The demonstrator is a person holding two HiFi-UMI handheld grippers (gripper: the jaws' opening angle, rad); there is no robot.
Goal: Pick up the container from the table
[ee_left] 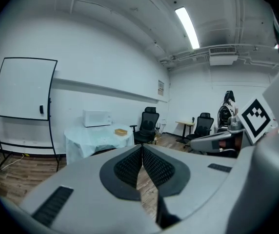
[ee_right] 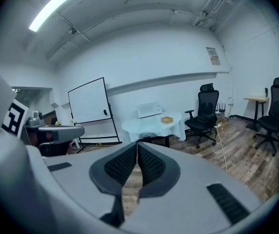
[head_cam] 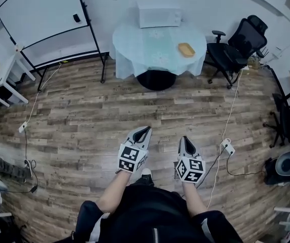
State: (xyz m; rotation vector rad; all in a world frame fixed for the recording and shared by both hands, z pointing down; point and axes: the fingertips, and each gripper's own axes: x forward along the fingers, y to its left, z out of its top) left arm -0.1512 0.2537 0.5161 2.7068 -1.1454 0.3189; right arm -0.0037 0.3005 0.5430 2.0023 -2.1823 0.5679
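At the far left a whiteboard [head_cam: 43,19] on a wheeled frame stands against the wall. The left gripper [head_cam: 144,130] is held low in front of the person, over bare wooden floor [head_cam: 84,120]. Its jaws are pressed together at the tips with nothing between them, as the left gripper view shows [ee_left: 142,148].

Across the room, well apart from both grippers, is the surface [head_cam: 135,44], draped in a pale cloth [head_cam: 155,65]. A white boxy appliance [head_cam: 159,14], likely a microwave, sits at its back edge.

The container [head_cam: 186,49] lies toward the right side of the surface, near the edge and apart from the appliance. It is small, shallow, open-topped and tan. It also shows in the left gripper view [ee_left: 121,131] and the right gripper view [ee_right: 167,119].

The container looks light and stiff, probably wood or plastic, though it is too far off to tell the material. Its low wall seems the best place to take hold, with one jaw inside the rim and one outside. The cloth may slide or bunch if the container is dragged, so a straight lift would suit it better.

The right gripper [head_cam: 185,139] hovers beside the left with its jaws closed on nothing [ee_right: 137,145]. A black office chair [head_cam: 239,42] stands at the far right.
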